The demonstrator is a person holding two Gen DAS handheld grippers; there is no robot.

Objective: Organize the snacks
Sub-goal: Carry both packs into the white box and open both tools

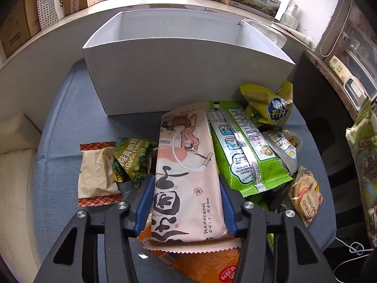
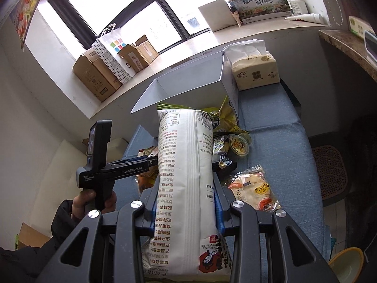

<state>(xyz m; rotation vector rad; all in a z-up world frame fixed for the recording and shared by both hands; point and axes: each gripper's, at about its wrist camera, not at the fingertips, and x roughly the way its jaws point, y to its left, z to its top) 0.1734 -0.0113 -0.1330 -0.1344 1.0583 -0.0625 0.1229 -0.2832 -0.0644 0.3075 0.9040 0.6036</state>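
Observation:
My left gripper (image 1: 186, 184) is shut on a long pink snack packet (image 1: 186, 169) that lies over the snack pile on the blue table. A white open box (image 1: 179, 70) stands just behind the pile. My right gripper (image 2: 185, 188) is shut on a tall white snack bag (image 2: 186, 165) and holds it up above the table, in front of the white box (image 2: 200, 77). The left gripper's body (image 2: 113, 167) and the hand holding it show at the left of the right wrist view.
Around the pink packet lie a beige wrapped cake (image 1: 99, 172), a garlic pea bag (image 1: 132, 158), a green packet (image 1: 245, 148), a yellow bag (image 1: 271, 103), a round biscuit pack (image 1: 306, 193) and an orange packet (image 1: 200, 264). A tissue pack (image 2: 254, 70) sits beside the box.

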